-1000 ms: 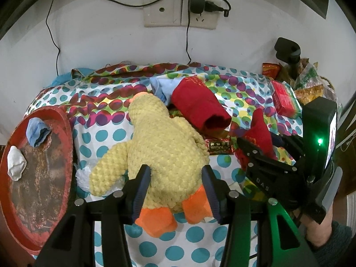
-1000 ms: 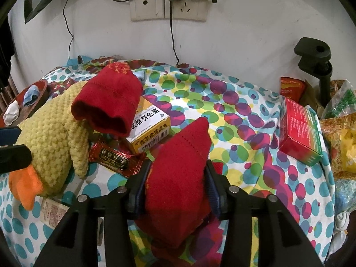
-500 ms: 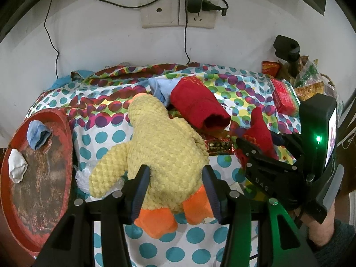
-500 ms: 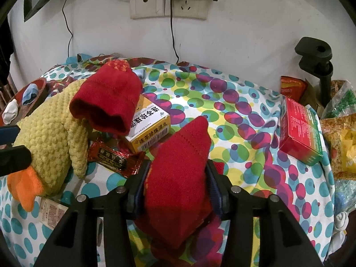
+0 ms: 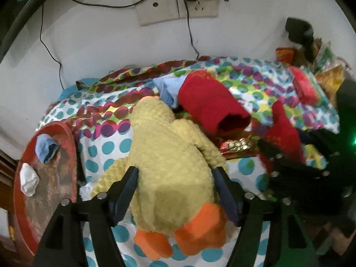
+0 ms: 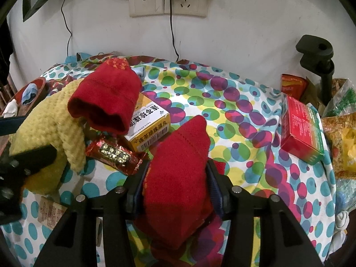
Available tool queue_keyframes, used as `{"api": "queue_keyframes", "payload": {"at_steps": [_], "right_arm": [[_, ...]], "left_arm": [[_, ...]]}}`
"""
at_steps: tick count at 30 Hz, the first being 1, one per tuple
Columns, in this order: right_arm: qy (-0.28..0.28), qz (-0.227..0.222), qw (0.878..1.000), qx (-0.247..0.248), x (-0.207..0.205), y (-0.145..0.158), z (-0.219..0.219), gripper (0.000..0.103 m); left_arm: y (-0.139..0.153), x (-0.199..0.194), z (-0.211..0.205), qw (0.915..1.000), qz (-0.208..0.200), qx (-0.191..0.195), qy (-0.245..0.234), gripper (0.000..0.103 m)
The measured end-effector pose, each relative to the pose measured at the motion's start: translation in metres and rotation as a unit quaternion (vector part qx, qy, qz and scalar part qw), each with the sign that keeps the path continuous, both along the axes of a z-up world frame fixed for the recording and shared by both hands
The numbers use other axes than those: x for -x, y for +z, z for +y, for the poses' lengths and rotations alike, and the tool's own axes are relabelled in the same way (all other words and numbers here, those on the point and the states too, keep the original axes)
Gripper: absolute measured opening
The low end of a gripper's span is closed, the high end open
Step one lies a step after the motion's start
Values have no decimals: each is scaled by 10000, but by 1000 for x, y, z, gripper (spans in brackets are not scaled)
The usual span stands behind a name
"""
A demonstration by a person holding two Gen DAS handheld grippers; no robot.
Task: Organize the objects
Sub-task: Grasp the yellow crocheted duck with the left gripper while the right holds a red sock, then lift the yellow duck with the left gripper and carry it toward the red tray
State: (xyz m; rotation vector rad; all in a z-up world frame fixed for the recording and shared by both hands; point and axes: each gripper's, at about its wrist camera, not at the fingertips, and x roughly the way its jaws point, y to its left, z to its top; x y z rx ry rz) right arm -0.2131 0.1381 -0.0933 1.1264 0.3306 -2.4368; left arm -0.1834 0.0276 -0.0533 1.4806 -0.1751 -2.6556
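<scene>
left gripper [image 5: 175, 191]: jaws just opened wide, straddling plush duck [image 5: 169, 162], not pressing
duck: soft, light; pinch mid-body
right gripper [image 6: 175, 184]: jaws clamped on red sock [image 6: 178, 173]

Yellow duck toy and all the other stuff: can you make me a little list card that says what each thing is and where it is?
duck toy: lying on the dotted cloth, between the left gripper's wide jaws, which have just been opening
red sock: pinched by the right gripper
second red sock: draped over the yellow box
snack wrapper: beside the duck toy
red tray: at the left, holding two small socks
</scene>
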Motion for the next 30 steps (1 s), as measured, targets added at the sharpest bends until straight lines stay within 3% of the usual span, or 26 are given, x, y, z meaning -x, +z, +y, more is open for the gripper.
{"api": "queue_keyframes", "payload": {"at_steps": [9,19,30], "right_arm": [[-8,-16,10000,-35,-1,-1,-3,49],[-25,-13,10000,-57,-1,-1,-5,49],[-42,-11,10000,-81,-1,-1,-7,49]], "left_arm": [[-7,-1,-6,9995,289,125,-7,73],[-5,-8,-1,9984,445,316,-116,61],[3,-14,-11,9984,534,57,-178,58]]}}
